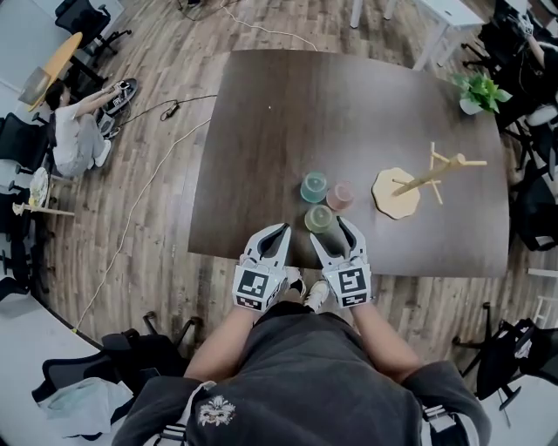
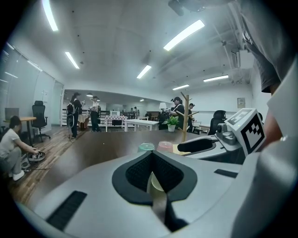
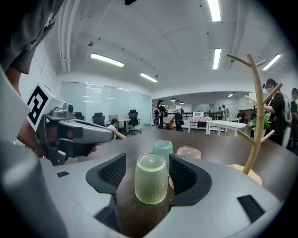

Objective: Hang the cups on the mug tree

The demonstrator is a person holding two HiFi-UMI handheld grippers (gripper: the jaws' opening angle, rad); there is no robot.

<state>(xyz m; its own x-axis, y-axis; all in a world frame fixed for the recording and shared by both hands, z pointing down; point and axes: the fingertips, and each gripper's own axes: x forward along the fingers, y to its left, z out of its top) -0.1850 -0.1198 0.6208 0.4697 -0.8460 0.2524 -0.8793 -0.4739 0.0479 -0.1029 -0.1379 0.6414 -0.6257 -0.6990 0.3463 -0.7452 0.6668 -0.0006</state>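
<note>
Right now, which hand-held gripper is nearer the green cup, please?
Right. The right hand-held gripper straddles the green cup with open jaws; the left hand-held gripper is shut, to its left.

Open-plan office with a wooden floor [image 1: 166, 104] and a white ceiling [image 2: 116, 32], lit by long light strips [image 2: 184, 35].

A dark brown table [image 1: 349, 104] with rounded corners is set on the pale planks. A white cable [image 1: 131, 226] is trailed across the floor at the left, near a person [image 1: 74, 135] seated low on the floor. Black office chairs [image 1: 83, 17] are placed round the room's edges. A potted plant [image 1: 481, 91] is seen at the table's far right corner. Further back, white tables [image 2: 139, 122] and glass partitions [image 3: 100, 100] can be made out, with several standing people [image 2: 74, 111] among them.
</note>
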